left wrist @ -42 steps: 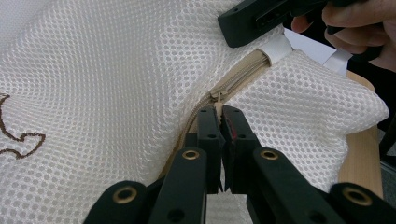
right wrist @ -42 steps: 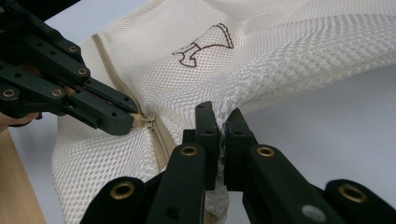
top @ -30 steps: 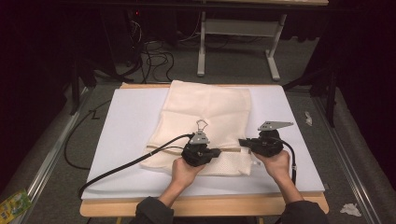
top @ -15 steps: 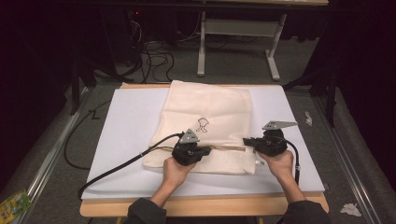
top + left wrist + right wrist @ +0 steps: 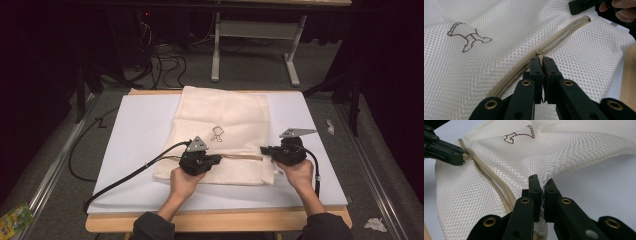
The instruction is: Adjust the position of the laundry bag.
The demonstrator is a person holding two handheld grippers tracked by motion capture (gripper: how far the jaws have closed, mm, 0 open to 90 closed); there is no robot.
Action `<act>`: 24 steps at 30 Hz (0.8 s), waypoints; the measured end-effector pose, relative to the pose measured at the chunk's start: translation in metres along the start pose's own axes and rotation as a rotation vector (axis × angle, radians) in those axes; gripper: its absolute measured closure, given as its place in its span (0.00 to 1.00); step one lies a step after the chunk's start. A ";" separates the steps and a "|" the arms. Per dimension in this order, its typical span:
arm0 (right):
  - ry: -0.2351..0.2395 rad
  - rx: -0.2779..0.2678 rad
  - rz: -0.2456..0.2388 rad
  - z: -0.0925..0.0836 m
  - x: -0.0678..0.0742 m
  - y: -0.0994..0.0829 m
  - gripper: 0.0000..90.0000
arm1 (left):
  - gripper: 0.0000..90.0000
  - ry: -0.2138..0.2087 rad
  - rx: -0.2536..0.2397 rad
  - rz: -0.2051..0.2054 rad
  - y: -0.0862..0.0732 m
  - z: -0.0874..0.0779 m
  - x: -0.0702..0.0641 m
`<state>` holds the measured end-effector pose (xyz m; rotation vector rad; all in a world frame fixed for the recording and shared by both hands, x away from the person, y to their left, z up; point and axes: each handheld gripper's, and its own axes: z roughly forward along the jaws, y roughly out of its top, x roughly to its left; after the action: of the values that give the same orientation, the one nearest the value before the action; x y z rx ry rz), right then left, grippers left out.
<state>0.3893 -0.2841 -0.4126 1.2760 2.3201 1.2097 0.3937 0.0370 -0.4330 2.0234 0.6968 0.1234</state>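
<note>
A: Both grippers clamped: left gripper pinches the zipper pull mid-seam, right gripper bites the mesh bag at its zip-end corner

B: Why two holds?

A: Right anchors the fabric so the zipper runs taut. Bag lies flat on the white mat. Left has slid further left along the seam since earlier; right hasn't moved

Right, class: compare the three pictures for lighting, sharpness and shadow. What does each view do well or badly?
High view: the white table cover is lit, its surroundings nearly black, and the mesh bag looks soft. Left gripper view: bright and even; mesh holes and zipper are crisp, the near black jaws slightly soft. Right gripper view: the mesh is sharp at mid-distance, with soft shadow under the lifted fabric.
</note>
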 end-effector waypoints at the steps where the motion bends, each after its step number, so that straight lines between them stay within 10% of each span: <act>1: 0.000 0.001 0.002 0.000 0.000 0.000 0.98 | 0.97 0.000 -0.001 0.000 0.000 -0.001 0.000; 24: -0.019 0.017 0.003 0.003 -0.003 -0.002 0.98 | 0.97 0.016 -0.017 -0.008 -0.001 -0.012 0.006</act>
<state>0.3916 -0.2859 -0.4164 1.2916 2.3204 1.1767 0.3941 0.0503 -0.4287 2.0051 0.7115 0.1401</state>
